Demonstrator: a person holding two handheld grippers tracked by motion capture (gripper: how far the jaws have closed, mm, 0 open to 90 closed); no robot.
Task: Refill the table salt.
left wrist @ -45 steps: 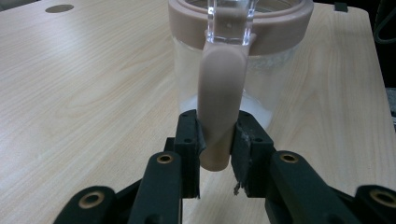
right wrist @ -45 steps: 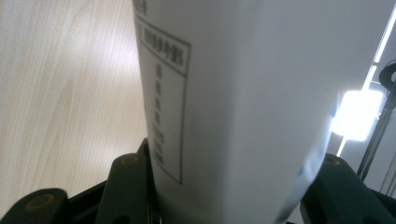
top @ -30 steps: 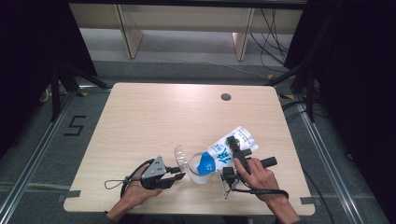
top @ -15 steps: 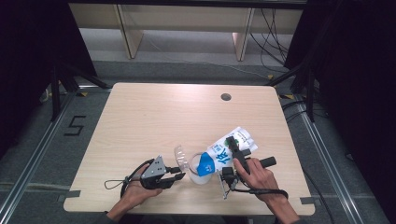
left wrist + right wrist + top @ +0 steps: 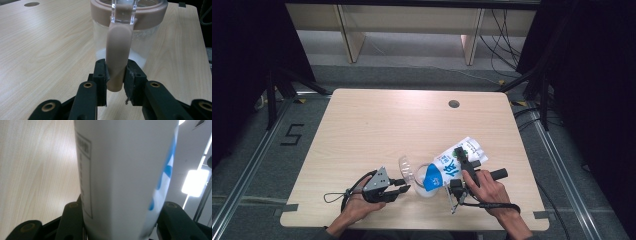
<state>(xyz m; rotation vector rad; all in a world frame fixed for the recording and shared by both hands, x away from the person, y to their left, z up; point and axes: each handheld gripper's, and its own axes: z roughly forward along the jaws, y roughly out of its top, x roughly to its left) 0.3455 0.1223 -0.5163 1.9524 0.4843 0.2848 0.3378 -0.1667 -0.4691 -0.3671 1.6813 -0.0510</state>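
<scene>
Pouring underway: pouch (image 5: 455, 161) tipped over clear jug (image 5: 424, 175), spout end at jug's mouth, little changed from a second ago. Right gripper (image 5: 460, 165) clamped on pouch; left gripper (image 5: 116, 75) pinching jug's handle (image 5: 117, 55), steadying. Beyond jug, grommet hole (image 5: 454, 104) well apart. Nothing blocking.

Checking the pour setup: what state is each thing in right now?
Jug: upright on the table, lid open, a little white at the bottom.
Carton: tipped toward the jug's mouth.
Left gripper: shut on the jug's handle.
Right gripper: shut on the carton.
</scene>
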